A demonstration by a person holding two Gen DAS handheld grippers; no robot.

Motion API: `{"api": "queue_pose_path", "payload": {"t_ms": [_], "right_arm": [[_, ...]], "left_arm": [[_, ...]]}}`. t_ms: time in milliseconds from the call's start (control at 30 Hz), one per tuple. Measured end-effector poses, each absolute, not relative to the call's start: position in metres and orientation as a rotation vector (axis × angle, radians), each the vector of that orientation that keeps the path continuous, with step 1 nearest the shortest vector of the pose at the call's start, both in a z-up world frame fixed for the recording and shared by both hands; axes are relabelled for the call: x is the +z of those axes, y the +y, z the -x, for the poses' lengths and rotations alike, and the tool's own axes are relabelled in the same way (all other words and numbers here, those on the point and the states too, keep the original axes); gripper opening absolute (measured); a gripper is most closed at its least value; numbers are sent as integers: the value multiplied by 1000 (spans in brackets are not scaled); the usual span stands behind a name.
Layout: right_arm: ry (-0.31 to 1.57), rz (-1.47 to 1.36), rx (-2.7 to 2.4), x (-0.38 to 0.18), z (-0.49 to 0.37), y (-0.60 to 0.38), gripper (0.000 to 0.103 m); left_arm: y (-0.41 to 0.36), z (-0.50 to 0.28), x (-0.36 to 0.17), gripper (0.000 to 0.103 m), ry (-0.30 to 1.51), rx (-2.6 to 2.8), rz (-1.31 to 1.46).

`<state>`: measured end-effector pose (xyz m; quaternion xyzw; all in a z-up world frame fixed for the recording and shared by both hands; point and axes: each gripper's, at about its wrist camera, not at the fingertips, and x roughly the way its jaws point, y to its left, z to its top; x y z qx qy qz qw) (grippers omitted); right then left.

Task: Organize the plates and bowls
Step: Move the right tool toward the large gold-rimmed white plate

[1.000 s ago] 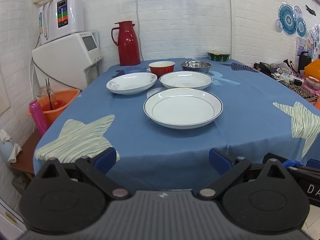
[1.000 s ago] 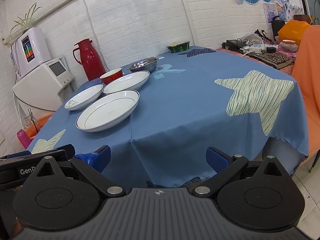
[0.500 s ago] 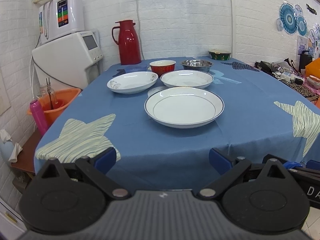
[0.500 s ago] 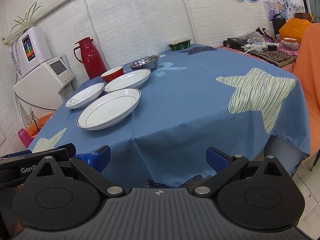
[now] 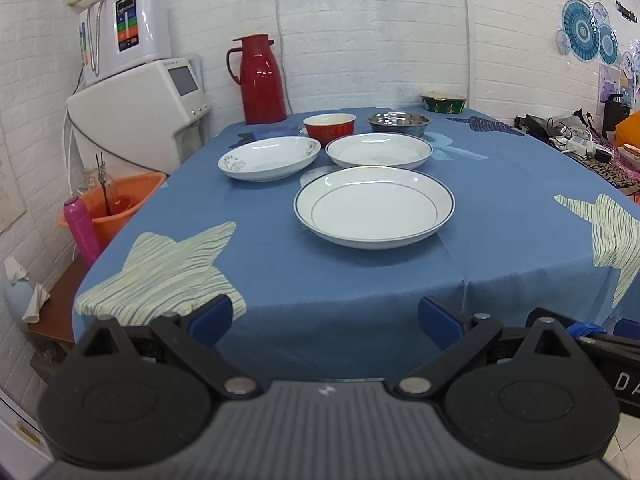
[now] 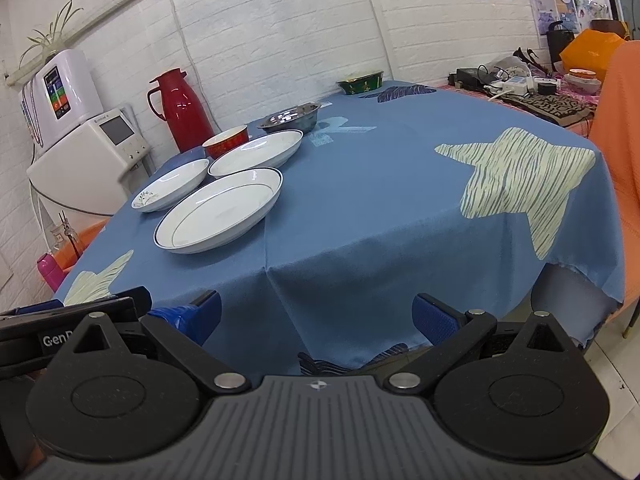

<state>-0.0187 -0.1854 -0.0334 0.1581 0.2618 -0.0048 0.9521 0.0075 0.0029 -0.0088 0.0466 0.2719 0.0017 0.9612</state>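
Cut-off "GenR" on the left hand-held gripper (image 6: pixel 60 338); "DA" on the right hand-held gripper (image 5: pixel 624 380).

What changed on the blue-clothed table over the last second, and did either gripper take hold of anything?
Very little. Both cameras eased slightly toward the table, so the large blue-rimmed white plate sits a touch higher in view. The left gripper and right gripper stayed open and empty. The floral white dish, plain white dish, red bowl and steel bowl kept their places.
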Motion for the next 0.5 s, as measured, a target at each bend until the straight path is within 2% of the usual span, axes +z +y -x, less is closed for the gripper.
{"api": "queue_pose_path", "payload": {"t_ms": [500], "right_arm": [[578, -320, -3, -46, 12, -181, 90]], "left_arm": [[11, -20, -25, 99, 616, -11, -67]]}}
